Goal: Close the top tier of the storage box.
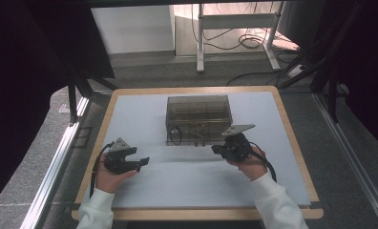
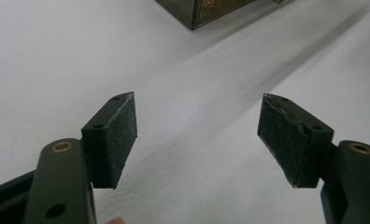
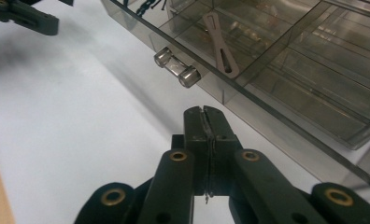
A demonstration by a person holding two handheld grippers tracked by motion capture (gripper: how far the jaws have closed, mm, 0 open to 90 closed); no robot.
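A smoky clear plastic organiser box [image 1: 199,112] stands at the middle of the white mat; its corner also shows in the left gripper view [image 2: 202,9]. Its low tray [image 3: 286,79], split into compartments, shows with a clear knob [image 3: 176,69] on the front wall. A flat tan slotted strip [image 3: 220,44] lies in one compartment. My right gripper [image 1: 215,150] [image 3: 205,112] is shut, pads pressed together, just in front of the tray's front wall, right of the knob. My left gripper [image 1: 141,163] [image 2: 197,135] is held open over bare mat, left of the box, with nothing between its pads.
The white mat [image 1: 177,186] lies on a wooden-edged table [image 1: 292,138]. Small dark parts [image 3: 148,7] lie in a far tray compartment. My left gripper [image 3: 24,16] also shows far off in the right gripper view. Beyond the table are a floor with cables and a desk frame [image 1: 235,21].
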